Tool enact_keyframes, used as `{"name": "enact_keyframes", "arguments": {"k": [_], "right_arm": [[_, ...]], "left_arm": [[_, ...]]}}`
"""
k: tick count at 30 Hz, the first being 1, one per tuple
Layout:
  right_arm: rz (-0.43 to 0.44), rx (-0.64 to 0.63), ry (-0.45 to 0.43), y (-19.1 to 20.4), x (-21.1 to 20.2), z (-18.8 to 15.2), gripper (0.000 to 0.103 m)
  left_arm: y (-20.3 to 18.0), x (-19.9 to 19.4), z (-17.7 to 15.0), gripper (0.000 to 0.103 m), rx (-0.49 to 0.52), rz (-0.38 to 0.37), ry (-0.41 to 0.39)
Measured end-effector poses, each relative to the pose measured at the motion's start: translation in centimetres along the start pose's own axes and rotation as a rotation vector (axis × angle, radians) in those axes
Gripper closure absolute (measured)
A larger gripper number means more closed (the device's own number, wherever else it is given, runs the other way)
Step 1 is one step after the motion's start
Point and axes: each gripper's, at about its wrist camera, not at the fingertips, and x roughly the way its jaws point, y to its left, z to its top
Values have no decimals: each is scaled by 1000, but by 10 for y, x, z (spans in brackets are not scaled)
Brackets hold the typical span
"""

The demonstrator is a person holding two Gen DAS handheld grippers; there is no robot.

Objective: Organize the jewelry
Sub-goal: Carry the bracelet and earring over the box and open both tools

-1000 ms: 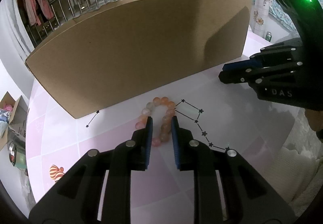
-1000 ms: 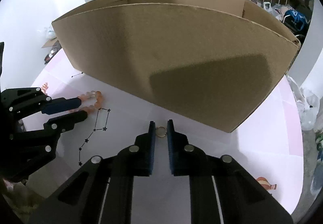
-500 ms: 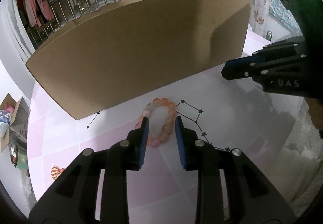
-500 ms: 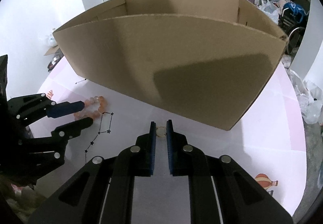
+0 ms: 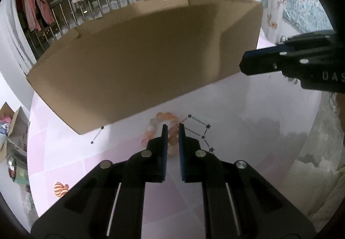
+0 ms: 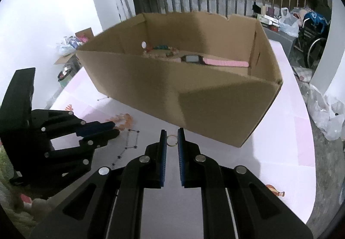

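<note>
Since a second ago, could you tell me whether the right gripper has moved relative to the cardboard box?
Yes. The right gripper, shut on the small ring, has risen: the cardboard box now shows its inside, hidden earlier.

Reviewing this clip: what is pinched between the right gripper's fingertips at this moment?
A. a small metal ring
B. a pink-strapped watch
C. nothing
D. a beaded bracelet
A: in the right wrist view the right gripper has a small metal ring clamped between its blue pads, in front of the cardboard box.
</note>
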Motion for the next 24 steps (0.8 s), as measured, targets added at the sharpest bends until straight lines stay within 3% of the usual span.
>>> {"name": "enact_keyframes", "arguments": {"k": [4,10,16,18,21,24], "right_arm": [[14,-1,-49,3,-18,12,93],[41,2,-149,2,-44,44,93],[54,18,-231,-11,-50,74,92],[40,12,-230,-17,-43,83,93],[26,17,-188,-31,-25,95,93],[-12,26,-126,-43,-2,103,92]], "left_arm": [[14,-19,11,95,-49,-12,-46],[45,-74,47,95,-122,-67,-186],[69,-113,88,95,-130,-106,-312],[72,-113,105,95,-118,-80,-344],[83,-89,120,95,-116,-48,-307],[92,-48,127,95,-115,6,-212]]}}
